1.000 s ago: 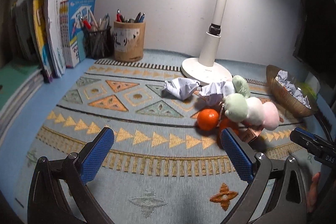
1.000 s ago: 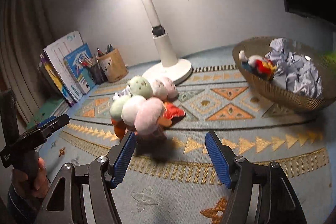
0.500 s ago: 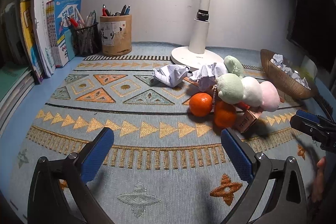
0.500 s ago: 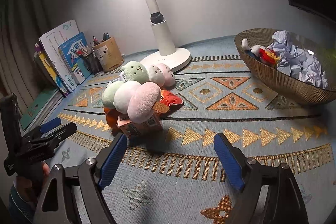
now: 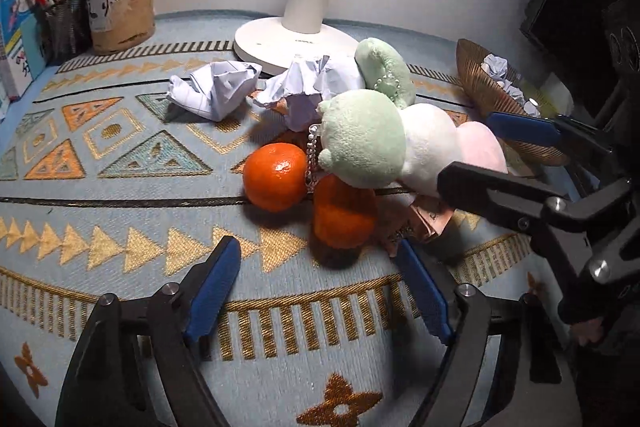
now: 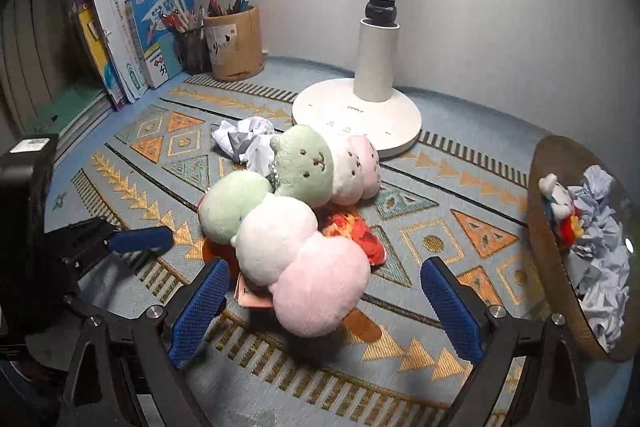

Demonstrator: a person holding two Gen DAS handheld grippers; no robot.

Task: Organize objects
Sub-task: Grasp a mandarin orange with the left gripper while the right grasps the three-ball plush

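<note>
Left gripper [image 5: 320, 279]: jaws closing, nothing clamped, set just before two tangerines [image 5: 275, 175]. Right gripper [image 6: 324, 301]: jaws opening, pink end of a plush dango toy [image 6: 320, 283] lying between, ungripped. Patterned mat [image 6: 432, 243]; wicker basket [image 6: 560, 267] holding crumpled paper.

L gripper [image 5: 320, 285]: angled down, blue pads apart, jaws closing, nothing betw. them. R gripper [image 6: 326, 303]: angled down, jaws opening wide, pads touching nothing. Fingertips of R hand [image 5: 586, 327] visible under its grip.
</note>
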